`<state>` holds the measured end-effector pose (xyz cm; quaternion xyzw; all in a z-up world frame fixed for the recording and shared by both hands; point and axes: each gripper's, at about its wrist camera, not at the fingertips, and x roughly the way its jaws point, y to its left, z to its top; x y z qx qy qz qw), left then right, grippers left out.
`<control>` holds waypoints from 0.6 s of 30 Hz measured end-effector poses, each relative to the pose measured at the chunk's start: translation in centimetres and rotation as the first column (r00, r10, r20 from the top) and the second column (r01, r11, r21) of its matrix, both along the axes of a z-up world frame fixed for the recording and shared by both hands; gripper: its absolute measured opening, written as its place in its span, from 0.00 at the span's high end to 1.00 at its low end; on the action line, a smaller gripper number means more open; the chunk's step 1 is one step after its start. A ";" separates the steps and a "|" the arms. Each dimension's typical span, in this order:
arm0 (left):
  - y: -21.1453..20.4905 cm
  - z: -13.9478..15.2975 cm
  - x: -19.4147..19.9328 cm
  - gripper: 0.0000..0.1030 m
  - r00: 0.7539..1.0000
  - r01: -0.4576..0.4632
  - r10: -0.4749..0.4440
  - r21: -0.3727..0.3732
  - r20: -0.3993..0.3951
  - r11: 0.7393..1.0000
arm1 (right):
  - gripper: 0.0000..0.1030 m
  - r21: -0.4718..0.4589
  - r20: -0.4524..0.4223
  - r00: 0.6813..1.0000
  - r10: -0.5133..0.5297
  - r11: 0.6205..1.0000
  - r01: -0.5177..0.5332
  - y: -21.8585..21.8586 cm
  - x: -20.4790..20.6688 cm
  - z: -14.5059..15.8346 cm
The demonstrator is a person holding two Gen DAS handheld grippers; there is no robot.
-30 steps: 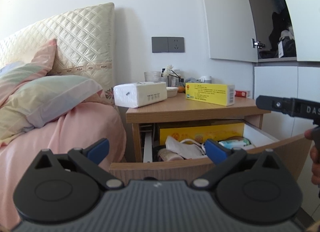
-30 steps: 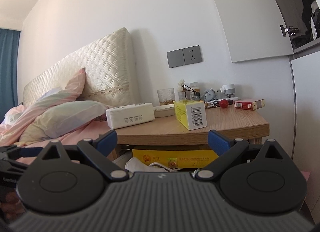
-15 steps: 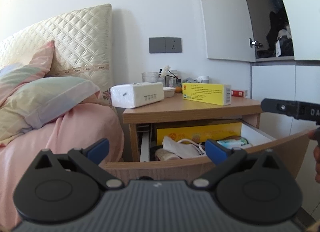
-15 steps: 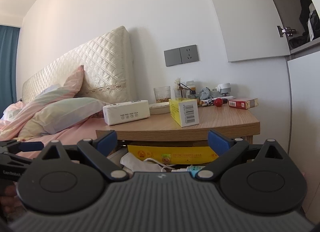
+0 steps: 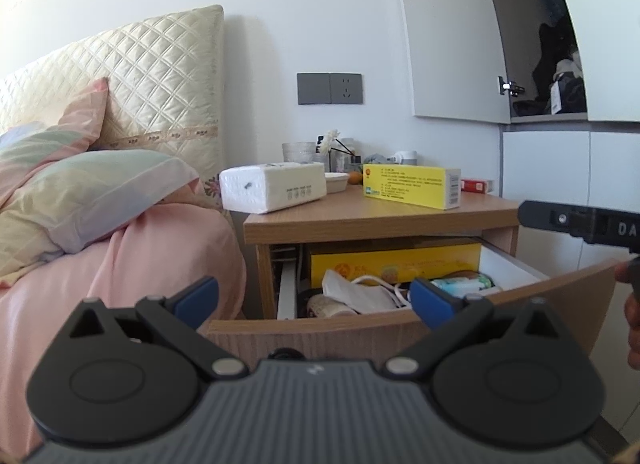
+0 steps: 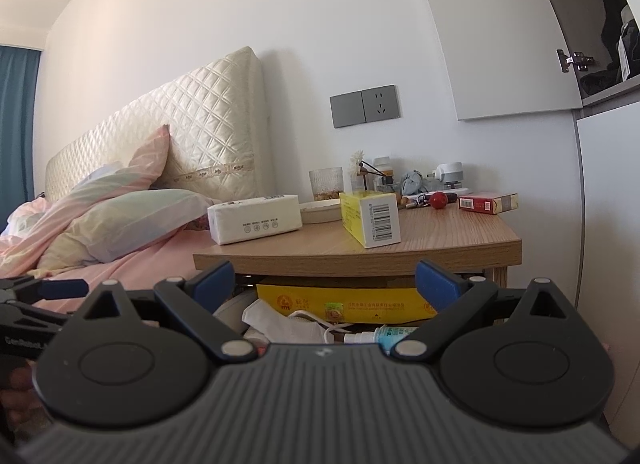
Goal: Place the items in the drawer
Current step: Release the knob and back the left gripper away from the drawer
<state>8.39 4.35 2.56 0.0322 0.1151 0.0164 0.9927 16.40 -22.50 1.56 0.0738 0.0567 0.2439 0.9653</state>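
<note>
— What are your jaws doing?

— Both pairs of mine are spread wide with nothing in them. My left gripper hangs just in front of the pulled-out drawer; my right gripper looks over the drawer from the other side.

— What lies inside the drawer?

— Nearest, a white face mask with its cord, and a small bottle with a blue-green label lying on its side. Behind them a long yellow carton stands against the back.

— And above?

— On the nightstand's surface a yellow box sits near the front, a white tissue pack to its left. Farther back are a shallow dish, a glass, a red ball and a red cigarette pack.

— Beyond?

— The bed with its pillows, and a grey wall socket.
</note>
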 end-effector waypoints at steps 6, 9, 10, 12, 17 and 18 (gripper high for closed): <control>0.1 -0.1 0.2 0.00 1.000 -0.006 0.006 -0.003 -0.005 1.000 | 0.03 0.007 -0.017 1.000 -0.014 1.000 0.014 -0.4 0.2 -0.1; 0.0 -0.1 0.2 0.00 1.000 -0.009 0.009 0.000 -0.006 1.000 | 0.03 0.006 -0.023 1.000 -0.015 1.000 0.015 -0.6 0.2 -0.1; 0.0 -0.1 0.2 0.00 1.000 -0.010 0.010 0.000 -0.007 1.000 | 0.03 0.005 -0.024 1.000 -0.015 1.000 0.015 -0.7 0.2 -0.1; 0.0 -0.2 0.2 0.00 1.000 -0.011 0.011 0.002 -0.010 1.000 | 0.03 0.008 -0.024 1.000 -0.013 1.000 0.013 -0.8 0.1 -0.1; 0.0 -0.3 0.3 0.00 1.000 -0.017 0.017 0.003 -0.015 1.000 | 0.03 0.009 -0.021 1.000 -0.010 1.000 0.010 -1.0 0.0 -0.1; 0.0 -0.3 0.3 0.00 1.000 -0.017 0.017 0.002 -0.015 1.000 | 0.03 0.009 -0.021 1.000 -0.010 1.000 0.010 -1.1 0.0 0.0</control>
